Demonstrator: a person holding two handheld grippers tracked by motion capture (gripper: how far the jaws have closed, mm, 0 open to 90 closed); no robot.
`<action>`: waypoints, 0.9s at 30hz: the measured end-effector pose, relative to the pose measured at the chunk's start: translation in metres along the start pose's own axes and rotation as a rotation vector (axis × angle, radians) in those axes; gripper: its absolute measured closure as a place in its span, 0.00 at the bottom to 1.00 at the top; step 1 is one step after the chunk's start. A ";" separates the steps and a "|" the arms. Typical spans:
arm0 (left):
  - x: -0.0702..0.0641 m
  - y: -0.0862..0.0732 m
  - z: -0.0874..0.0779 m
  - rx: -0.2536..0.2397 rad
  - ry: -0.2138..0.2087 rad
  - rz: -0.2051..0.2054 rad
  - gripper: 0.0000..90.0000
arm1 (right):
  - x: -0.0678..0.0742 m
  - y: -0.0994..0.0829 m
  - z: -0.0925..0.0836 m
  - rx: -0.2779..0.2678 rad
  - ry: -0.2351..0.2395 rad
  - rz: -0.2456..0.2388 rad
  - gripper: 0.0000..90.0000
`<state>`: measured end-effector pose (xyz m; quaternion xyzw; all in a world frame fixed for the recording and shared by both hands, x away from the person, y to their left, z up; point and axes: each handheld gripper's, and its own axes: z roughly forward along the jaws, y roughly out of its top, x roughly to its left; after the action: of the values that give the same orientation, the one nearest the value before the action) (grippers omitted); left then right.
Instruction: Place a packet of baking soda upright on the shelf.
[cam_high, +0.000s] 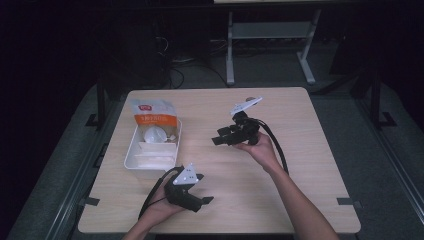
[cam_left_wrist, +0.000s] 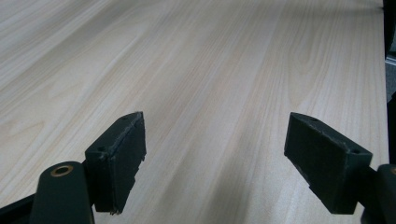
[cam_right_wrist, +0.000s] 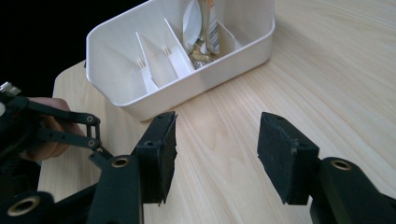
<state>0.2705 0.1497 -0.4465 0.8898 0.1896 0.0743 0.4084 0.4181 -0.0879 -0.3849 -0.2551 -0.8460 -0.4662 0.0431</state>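
Darkness is surrounding a pale wood-grain table (cam_high: 300, 150), with grey floor and a metal frame leg (cam_high: 230, 50) lying beyond its far edge.

Left gripper (cam_left_wrist: 215, 163): its two black jaws are standing wide apart and gripping nothing; bare table top is showing between and ahead of them. In the high view this gripper (cam_high: 197, 192) is sitting at the near edge of the table, just near of the white tray (cam_high: 131, 155), with the grey three-cornered plate on top and the person's left hand (cam_high: 160, 205) wrapping its body. A black cable is trailing off it toward the near edge.

Right gripper (cam_right_wrist: 215, 156): its jaws are likewise standing well apart and empty, pointing at the tray (cam_right_wrist: 154, 100) across a stretch of bare wood. In the high view it (cam_high: 220, 137) is being held to the right of the tray, well apart from it, in the person's right hand (cam_high: 262, 150), with its cable looping back along the forearm.

White tray: it is resting on the left part of the table, divided into compartments by thin white partitions (cam_right_wrist: 152, 65). An orange-and-white pouch (cam_high: 152, 117) is standing in the far compartment, leaning against the far wall and rising above the rim. A round white item (cam_high: 152, 134) is lying just near of the pouch; what it is cannot be told. Flat white contents are lying in the nearer compartments.

The left gripper's linkage (cam_right_wrist: 56, 126) and fingers (cam_right_wrist: 51, 147) are also showing at the left edge of the right gripper view, beside the tray's near corner.
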 end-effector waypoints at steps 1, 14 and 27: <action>0.000 0.000 0.000 0.000 0.000 0.000 0.23 | 0.000 -0.002 -0.003 -0.003 -0.001 0.005 0.51; 0.000 0.001 0.001 0.001 0.001 -0.007 0.23 | -0.003 -0.031 -0.031 -0.032 -0.026 0.043 0.48; -0.001 0.001 0.003 0.008 -0.001 -0.004 0.23 | -0.003 -0.057 -0.052 -0.027 -0.048 0.075 0.47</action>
<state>0.2710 0.1469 -0.4481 0.8910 0.1918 0.0723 0.4050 0.3850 -0.1559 -0.4009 -0.2983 -0.8302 -0.4695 0.0365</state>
